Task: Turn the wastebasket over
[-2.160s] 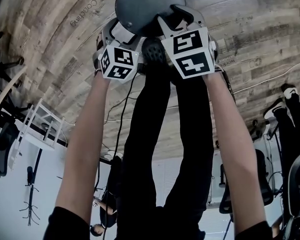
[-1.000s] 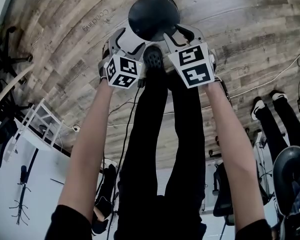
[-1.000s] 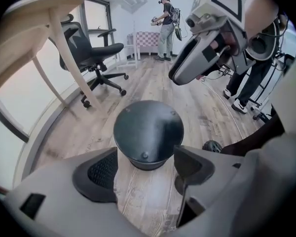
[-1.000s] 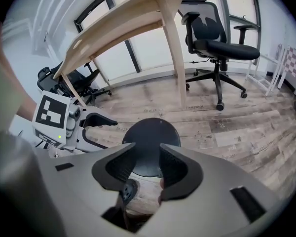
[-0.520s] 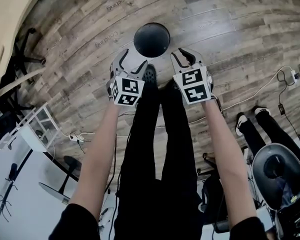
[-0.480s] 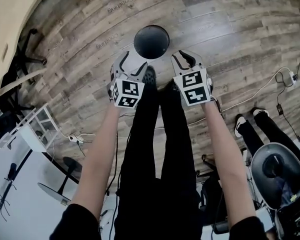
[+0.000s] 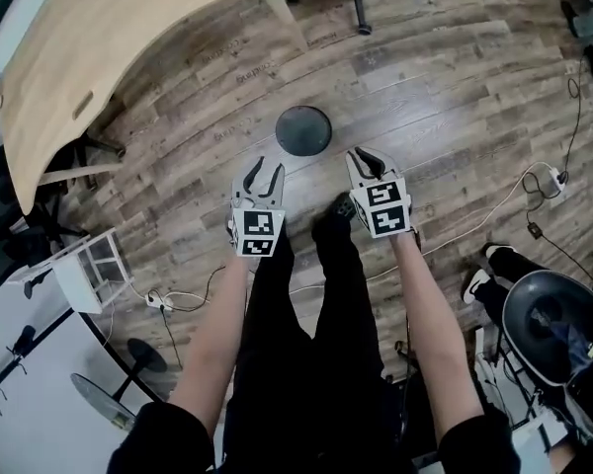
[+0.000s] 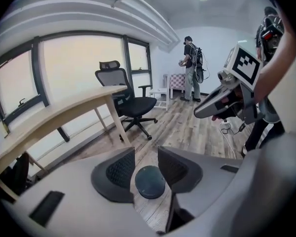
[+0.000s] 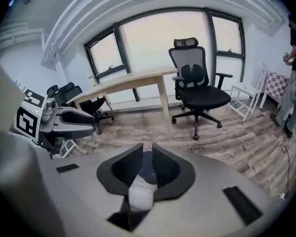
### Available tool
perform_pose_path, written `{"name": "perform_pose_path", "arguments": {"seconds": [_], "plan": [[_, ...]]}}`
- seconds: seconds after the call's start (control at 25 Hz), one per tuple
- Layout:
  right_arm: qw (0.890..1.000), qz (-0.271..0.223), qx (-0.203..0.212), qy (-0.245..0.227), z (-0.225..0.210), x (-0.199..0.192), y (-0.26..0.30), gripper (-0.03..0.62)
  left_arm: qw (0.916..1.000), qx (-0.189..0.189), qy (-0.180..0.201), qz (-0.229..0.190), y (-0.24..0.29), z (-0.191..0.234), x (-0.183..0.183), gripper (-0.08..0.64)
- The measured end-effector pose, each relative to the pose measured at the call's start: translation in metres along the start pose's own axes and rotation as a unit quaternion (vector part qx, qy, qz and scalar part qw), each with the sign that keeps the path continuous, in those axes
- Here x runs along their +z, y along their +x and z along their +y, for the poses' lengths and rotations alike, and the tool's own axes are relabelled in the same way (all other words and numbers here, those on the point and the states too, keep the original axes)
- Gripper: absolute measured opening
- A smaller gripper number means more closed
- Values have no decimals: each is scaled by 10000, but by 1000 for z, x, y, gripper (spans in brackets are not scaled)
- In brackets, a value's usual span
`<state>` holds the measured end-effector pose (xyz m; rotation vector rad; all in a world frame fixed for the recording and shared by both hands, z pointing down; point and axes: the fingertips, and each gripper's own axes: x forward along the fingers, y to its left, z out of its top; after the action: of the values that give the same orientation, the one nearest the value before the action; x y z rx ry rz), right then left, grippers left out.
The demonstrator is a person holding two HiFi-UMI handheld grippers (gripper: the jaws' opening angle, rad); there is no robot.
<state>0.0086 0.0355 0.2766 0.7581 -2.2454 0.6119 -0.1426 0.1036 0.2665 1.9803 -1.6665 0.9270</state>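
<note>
The left gripper (image 7: 262, 172) hangs well above the floor (image 7: 455, 87). Its jaws are partly open, have just been closing, and hold nothing: its own view shows only bare boards and the far-off basket through the gap. Ahead of it and a little to its right, the wastebasket (image 7: 303, 131) stands alone on the floor, touching neither tool. Its long axis is upright, so it is seen end-on as a dark round face, which looks flat and closed, so probably base up. The right gripper (image 7: 368, 158) is level with the left. Its jaws have just been closing to a narrow slit and are empty too. The basket lies forward of and between both tools, slightly nearer the left, so reaching it again means coming down and in from either side.
</note>
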Motion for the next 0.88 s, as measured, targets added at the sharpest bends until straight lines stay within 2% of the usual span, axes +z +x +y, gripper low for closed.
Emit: {"name": "perform_pose_path", "arguments": {"seconds": [0.24, 0.56, 0.72, 0.88], "plan": [[9981, -554, -174, 202, 29, 41, -44, 60, 9988, 6, 59, -488, -54, 14, 44, 78], [9911, -1183, -592, -166, 78, 94, -104, 49, 9925, -224, -61, -1200, -118, 41, 93, 34], [9843, -1528, -833, -299, 96, 120, -139, 44, 9838, -603, -319, -1661, -145, 40, 123, 21], [9765, -1863, -991, -433, 119, 148, -168, 41, 9732, -807, -412, -2115, -177, 48, 158, 18]]}}
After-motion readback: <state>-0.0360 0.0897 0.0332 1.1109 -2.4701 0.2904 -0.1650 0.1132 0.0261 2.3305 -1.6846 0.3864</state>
